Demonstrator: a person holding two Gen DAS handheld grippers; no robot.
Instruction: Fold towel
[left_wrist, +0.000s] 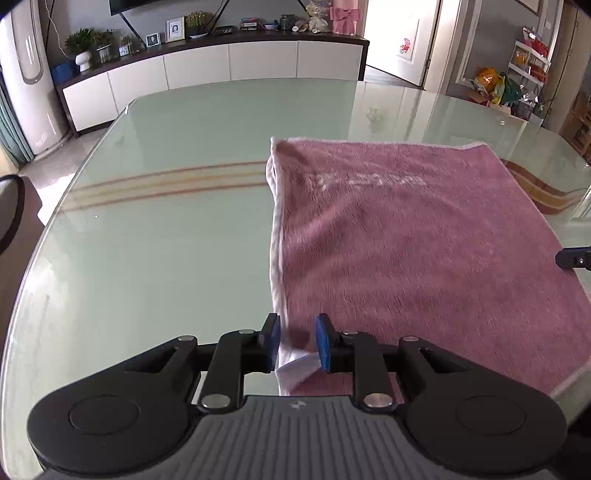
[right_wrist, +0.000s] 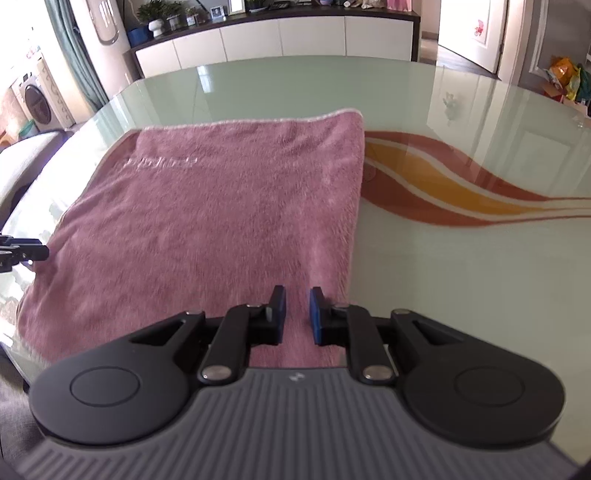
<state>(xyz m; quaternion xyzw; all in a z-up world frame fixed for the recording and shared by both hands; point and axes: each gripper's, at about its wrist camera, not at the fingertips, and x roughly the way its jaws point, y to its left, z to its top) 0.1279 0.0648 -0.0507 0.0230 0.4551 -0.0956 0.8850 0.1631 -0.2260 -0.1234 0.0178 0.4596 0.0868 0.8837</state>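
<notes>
Towel (left_wrist: 424, 236) lies folded, table (left_wrist: 166, 229) bare beyond its side edges

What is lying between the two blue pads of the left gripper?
In the left wrist view, the near left corner of the pink towel, with its white label, lies between the pads of the left gripper. The pads stand apart from it.
</notes>
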